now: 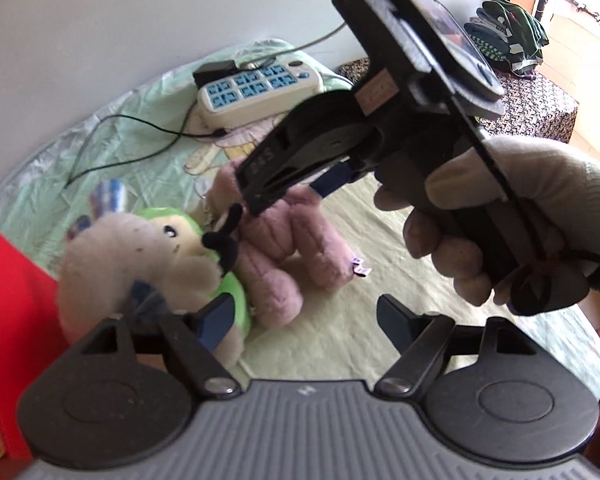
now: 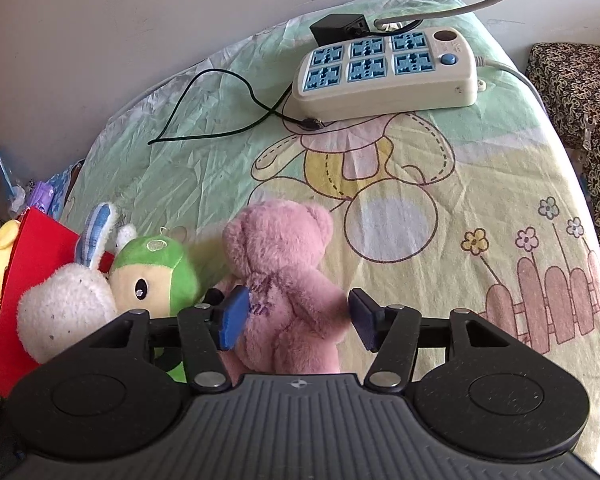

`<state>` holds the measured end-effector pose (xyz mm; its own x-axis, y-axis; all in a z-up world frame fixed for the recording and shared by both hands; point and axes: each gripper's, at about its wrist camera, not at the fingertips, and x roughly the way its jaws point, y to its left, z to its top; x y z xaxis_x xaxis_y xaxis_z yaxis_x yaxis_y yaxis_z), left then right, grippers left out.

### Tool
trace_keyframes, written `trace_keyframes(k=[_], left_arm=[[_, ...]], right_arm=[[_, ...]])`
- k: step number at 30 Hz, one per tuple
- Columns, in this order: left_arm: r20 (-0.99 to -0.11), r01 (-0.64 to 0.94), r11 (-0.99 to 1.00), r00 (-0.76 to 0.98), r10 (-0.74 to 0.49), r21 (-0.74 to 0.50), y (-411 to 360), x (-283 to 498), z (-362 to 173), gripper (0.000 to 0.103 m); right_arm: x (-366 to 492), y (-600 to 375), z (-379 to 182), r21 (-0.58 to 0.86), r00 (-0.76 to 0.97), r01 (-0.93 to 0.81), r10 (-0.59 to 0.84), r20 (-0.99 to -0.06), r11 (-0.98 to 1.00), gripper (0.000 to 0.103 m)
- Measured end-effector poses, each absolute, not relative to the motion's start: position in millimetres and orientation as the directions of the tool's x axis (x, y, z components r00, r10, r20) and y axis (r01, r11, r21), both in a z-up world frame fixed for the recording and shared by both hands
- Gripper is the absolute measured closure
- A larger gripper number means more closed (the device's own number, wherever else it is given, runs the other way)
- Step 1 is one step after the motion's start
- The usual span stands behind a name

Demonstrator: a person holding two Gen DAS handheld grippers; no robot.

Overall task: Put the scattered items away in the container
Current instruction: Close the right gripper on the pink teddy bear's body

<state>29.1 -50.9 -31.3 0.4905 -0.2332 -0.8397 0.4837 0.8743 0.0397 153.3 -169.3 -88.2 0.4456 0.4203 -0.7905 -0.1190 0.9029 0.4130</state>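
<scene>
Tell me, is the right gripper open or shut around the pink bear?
Open. The right gripper straddles the pink bear; a gap shows beside its right pad.

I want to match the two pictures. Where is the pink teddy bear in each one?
Left wrist view: the pink teddy bear sits left of the middle, under the tip of the right tool, beside the green toy.
Right wrist view: the bear is at bottom middle, between the open fingers of the right tool.
Shared landmark: the white power strip with blue sockets lies behind the bear in both.
</scene>
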Motion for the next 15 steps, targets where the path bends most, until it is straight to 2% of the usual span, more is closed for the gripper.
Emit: trace_keyframes(k=[3, 5, 9, 11, 12, 15], left_arm=[[-0.84, 0.509, 0.859, 0.486, -0.24, 0.049, -61, 37, -41, 0.026], [-0.839, 0.522, 0.85, 0.493, -0.231, 0.074, -68, 41, -47, 0.025], [-0.852, 0.531, 0.846, 0.464, -0.244, 0.048, -70, 50, -57, 0.019], [-0.848, 0.537, 0.843, 0.465, -0.253, 0.043, -69, 51, -58, 0.017], [-0.847, 0.538, 0.841, 0.467, -0.253, 0.046, -68, 51, -59, 0.021], [-0.846, 0.538, 0.842, 0.464, -0.262, 0.034, -64, 56, -60, 0.022]], right_arm=[[160, -169, -92, 0.43, 0.425, -0.13, 0.442, -0.79, 0.893, 0.041], [163, -167, -94, 0.442, 0.41, -0.141, 0.459, -0.788, 0.886, 0.041], [164, -165, -94, 0.443, 0.403, -0.176, 0.475, -0.783, 0.879, 0.043], [163, -167, -94, 0.451, 0.402, -0.179, 0.483, -0.778, 0.874, 0.046], [163, -169, -94, 0.459, 0.401, -0.175, 0.489, -0.775, 0.871, 0.047], [161, -176, -90, 0.481, 0.409, -0.168, 0.505, -0.76, 0.86, 0.058]])
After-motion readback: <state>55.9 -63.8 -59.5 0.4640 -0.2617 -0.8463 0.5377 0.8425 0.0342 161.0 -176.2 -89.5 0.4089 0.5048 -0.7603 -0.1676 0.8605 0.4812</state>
